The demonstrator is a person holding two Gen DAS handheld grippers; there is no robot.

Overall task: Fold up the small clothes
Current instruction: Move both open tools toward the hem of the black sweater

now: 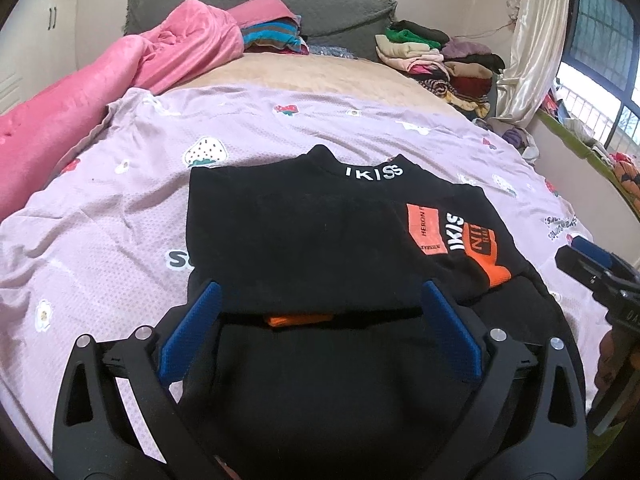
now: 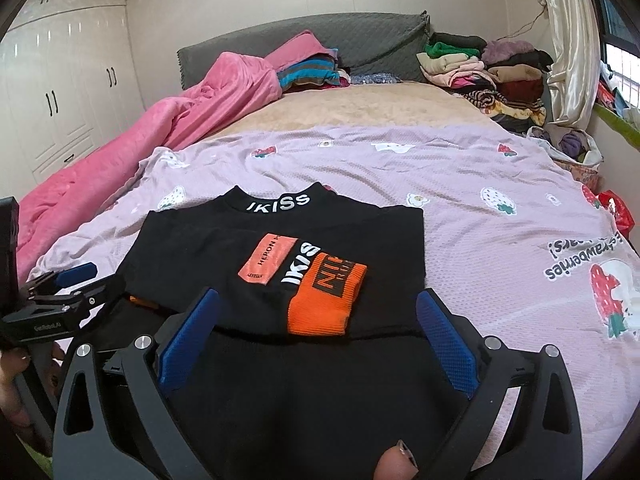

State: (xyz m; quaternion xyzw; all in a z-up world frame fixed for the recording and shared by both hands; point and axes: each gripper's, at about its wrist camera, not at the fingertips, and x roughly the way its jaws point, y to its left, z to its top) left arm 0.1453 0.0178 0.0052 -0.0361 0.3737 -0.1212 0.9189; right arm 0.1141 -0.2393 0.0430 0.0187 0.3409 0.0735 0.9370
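A black sweater (image 1: 312,232) with white "IKISS" on the collar lies flat on the lilac strawberry-print sheet (image 1: 120,216), collar pointing away from me. Both sleeves are folded inward over the chest, and an orange cuff (image 2: 326,300) lies on top. My left gripper (image 1: 320,292) hovers over the sweater's near left part with its blue pads wide apart and nothing gripped. My right gripper (image 2: 318,298) is open over the near right part, and the cloth lies loose beneath it. Each gripper shows at the edge of the other's view: right gripper (image 1: 588,256), left gripper (image 2: 76,274).
A pink blanket (image 1: 80,92) is bunched along the bed's left side. Folded clothes (image 2: 492,72) are stacked at the far right by the grey headboard (image 2: 360,36). White wardrobes (image 2: 60,80) stand at left, a curtain (image 1: 532,40) and window at right. A fingertip (image 2: 394,466) shows at the bottom.
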